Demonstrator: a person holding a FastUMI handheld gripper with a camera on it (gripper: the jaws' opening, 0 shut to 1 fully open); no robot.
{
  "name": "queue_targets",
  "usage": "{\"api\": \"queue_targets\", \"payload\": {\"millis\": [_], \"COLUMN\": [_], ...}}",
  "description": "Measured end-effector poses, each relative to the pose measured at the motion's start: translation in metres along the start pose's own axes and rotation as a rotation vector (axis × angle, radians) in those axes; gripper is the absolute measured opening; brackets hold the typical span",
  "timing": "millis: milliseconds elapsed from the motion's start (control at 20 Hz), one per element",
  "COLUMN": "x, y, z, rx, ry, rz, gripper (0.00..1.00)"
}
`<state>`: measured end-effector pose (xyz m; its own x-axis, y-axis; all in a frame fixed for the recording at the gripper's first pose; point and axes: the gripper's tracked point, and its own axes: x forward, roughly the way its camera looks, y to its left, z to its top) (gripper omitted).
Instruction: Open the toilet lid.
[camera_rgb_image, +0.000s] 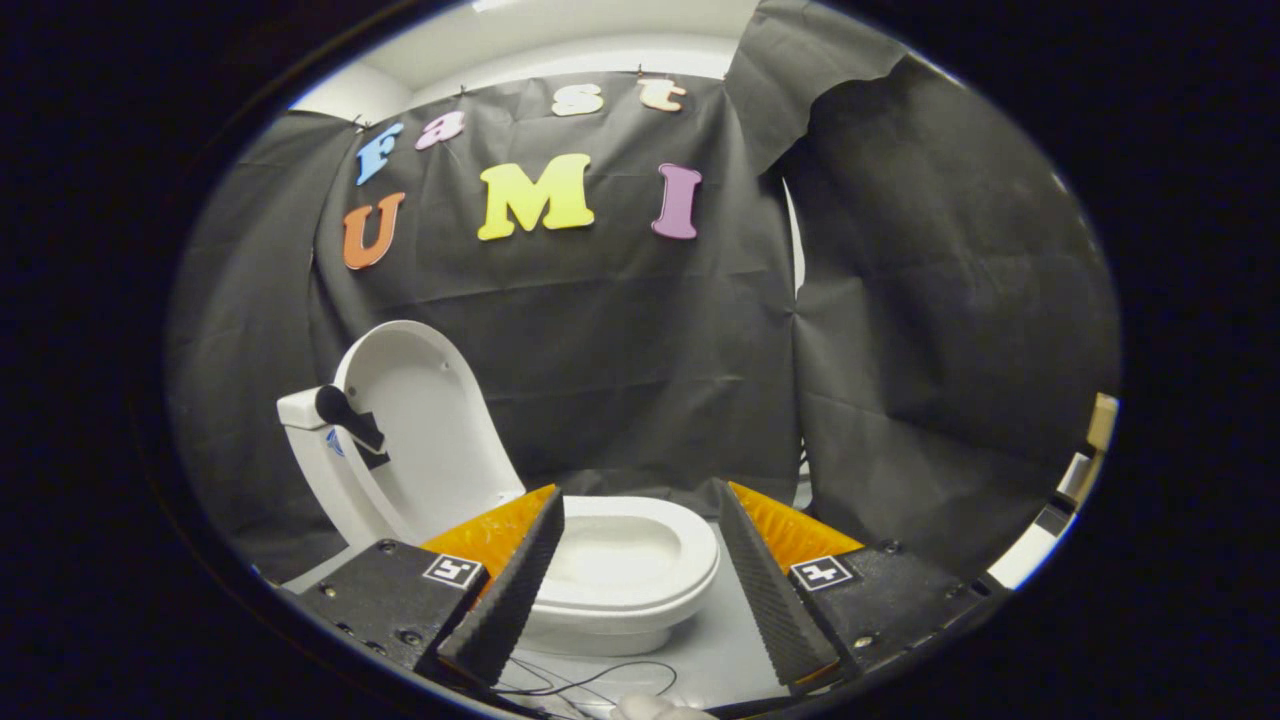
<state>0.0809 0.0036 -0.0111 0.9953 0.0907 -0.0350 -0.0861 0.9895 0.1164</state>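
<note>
Beyond the fingers: lid (425, 420) upright against tank (305, 410), bowl (625, 560) exposed | gripper (640, 530) jaws wide apart, holding nothing | risk — a nudge could tip lid back down

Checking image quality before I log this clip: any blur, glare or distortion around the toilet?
Gripper view: strong fisheye bending; toilet sharp, lid raised and evenly lit, without harsh glare; gripper jaws open and empty, close to the lens yet crisp; dark cloth wall shows creases.
</note>
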Motion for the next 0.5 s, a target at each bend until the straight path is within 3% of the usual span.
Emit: {"api": "queue_targets", "payload": {"millis": [500], "x": [-0.0012], "y": [-0.0034], "z": [0.0017], "rx": [-0.004], "ry": [-0.021], "rz": [0.003], "gripper": [0.97]}}
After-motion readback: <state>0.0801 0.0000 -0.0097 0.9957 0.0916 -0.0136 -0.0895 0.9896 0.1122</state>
